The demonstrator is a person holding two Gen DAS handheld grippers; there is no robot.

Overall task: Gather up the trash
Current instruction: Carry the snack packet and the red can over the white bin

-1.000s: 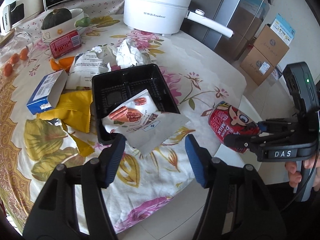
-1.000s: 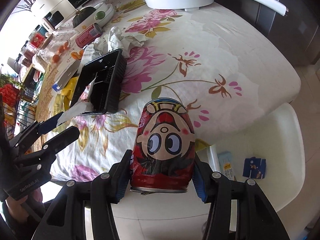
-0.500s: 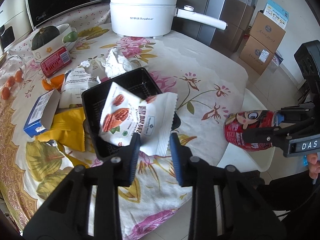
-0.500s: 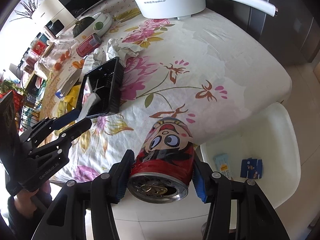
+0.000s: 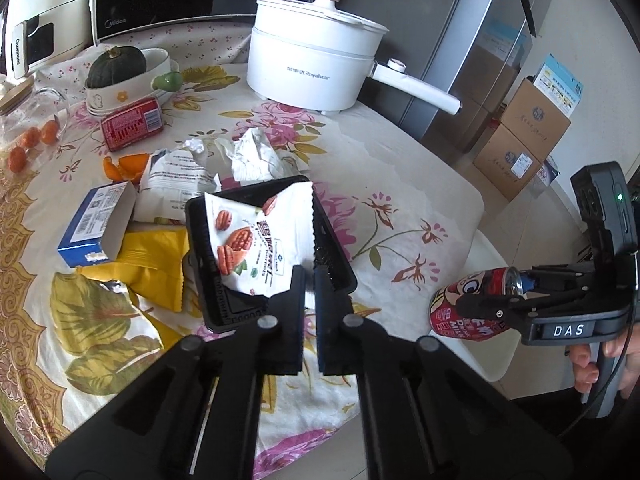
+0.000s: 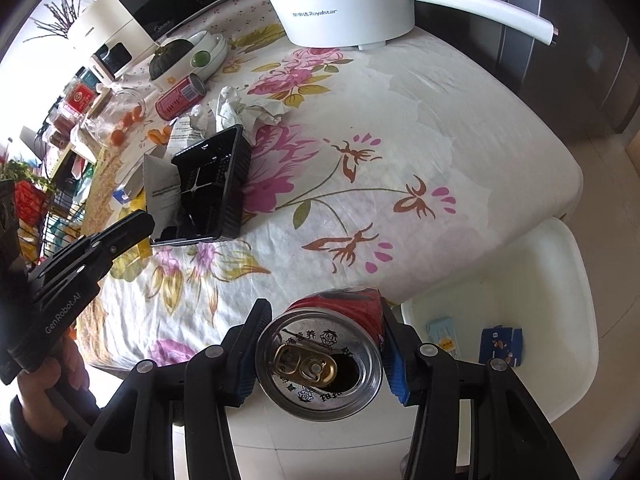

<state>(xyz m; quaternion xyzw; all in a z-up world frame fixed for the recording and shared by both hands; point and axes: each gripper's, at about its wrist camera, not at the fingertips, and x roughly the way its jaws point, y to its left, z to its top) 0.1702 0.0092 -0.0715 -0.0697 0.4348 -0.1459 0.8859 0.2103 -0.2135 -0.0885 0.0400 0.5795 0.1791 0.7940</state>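
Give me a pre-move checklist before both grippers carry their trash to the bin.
1. Left gripper shut on the nut bag: ok, pinched at its lower corner.
2. Bag clear of the black tray: cannot tell, it hangs in front of the tray.
3. Right gripper shut on the can: ok, pads on both sides.
4. Can off the table: ok, held beyond the edge.
5. Can empty: cannot tell, opening is dark.
6. White bin below the can, open: ok, scraps already inside.
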